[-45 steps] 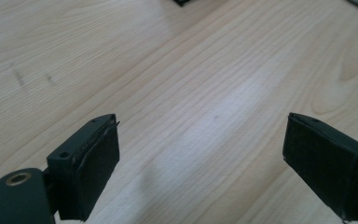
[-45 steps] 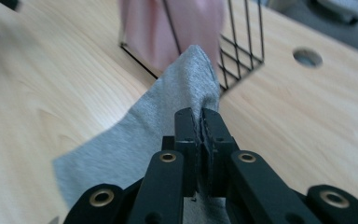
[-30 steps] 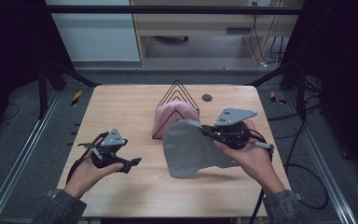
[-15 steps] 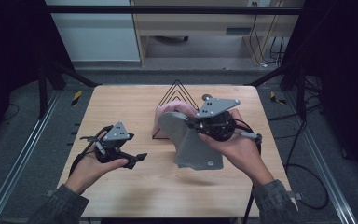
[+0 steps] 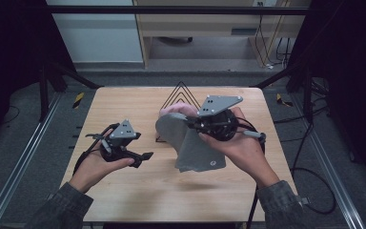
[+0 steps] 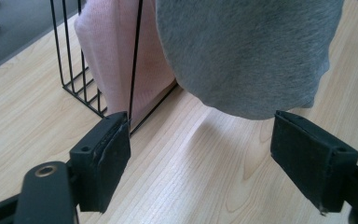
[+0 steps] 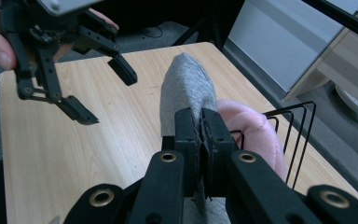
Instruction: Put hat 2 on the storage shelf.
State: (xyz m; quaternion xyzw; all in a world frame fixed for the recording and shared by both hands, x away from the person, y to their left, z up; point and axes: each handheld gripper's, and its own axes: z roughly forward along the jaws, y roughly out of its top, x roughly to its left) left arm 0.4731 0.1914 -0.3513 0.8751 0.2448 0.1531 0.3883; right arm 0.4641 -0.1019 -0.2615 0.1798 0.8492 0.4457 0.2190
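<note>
Grey cloth [image 5: 193,145]: soft, fuzzy knit, plain mid-grey, rounded lower edge, one small pale round mark near its bottom corner in the high view. It hangs in a loose fold off the table [image 5: 124,191], lifted near table centre, with its lower edge towards 6 o'clock. In the left gripper view the grey cloth [image 6: 247,51] fills the 12 to 2 o'clock part and casts a soft shadow on the wood.

Right gripper [image 5: 190,125]: clenched on the cloth's upper edge; in the right gripper view the right gripper [image 7: 201,135] has its pads pressed together with grey fabric pinched between them.

Left gripper [image 5: 143,156]: at 9 o'clock of the cloth, apart from it. Left gripper [image 6: 200,163] jaws stand wide, have just been closing slightly, nothing between them, bare wood below.

Pink cloth [image 5: 176,109] sits in the black wire rack [image 5: 181,93], at 12 o'clock of the grey one.

Hard to make out: the grey cloth covers most of the pink one and the rack's base. The cloth's top is cut off in the left gripper view. The pale mark is too small to read.
</note>
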